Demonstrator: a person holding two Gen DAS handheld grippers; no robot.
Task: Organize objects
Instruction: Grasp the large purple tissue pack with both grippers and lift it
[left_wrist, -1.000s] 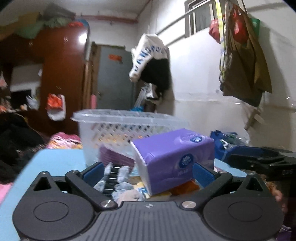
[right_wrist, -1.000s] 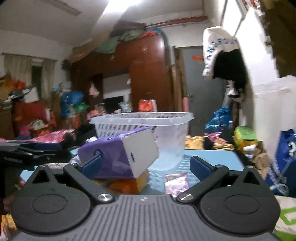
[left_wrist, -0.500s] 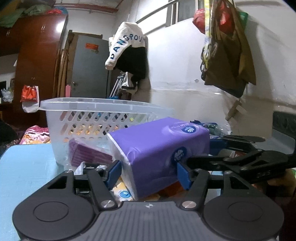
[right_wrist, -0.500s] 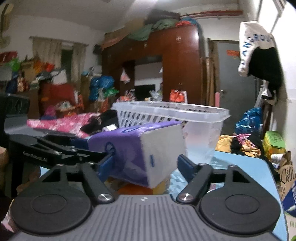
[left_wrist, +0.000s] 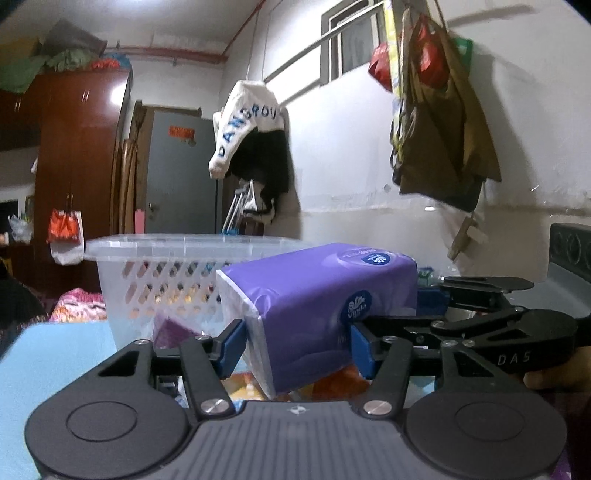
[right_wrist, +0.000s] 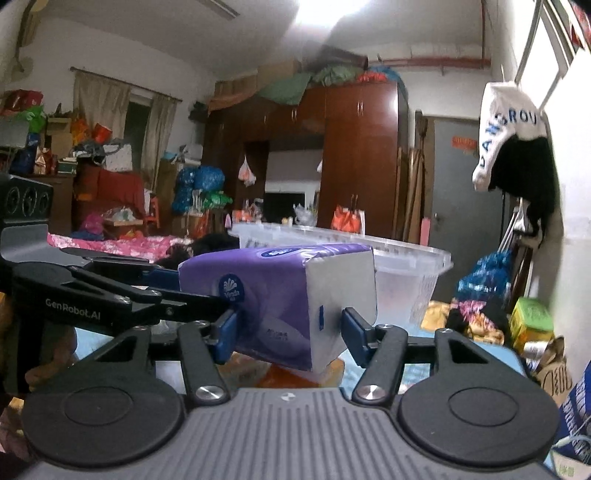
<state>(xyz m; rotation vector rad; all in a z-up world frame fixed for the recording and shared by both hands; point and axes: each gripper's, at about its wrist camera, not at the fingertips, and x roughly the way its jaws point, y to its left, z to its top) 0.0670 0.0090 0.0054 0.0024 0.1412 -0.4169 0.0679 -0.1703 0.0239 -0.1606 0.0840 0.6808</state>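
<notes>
L gripper (left_wrist: 297, 349): blue pads clenched on both sides of the purple tissue pack (left_wrist: 325, 310), near its white end. R gripper (right_wrist: 286, 334): pads likewise pressed against the pack (right_wrist: 280, 295), one on the purple side, one on the white end face. Pack is tilted, held betw. both tools, raised over orange and yellow items on the blue table (left_wrist: 55, 354); whether its lower edge touches them cannot be told. Clear plastic basket (left_wrist: 166, 273) stands just behind the pack, slotted walls, rim about level w/ pack top. Purple packet (left_wrist: 173, 330) lies at the basket's base. R tool body shows at right in L view, L tool body at left in R view.
</notes>
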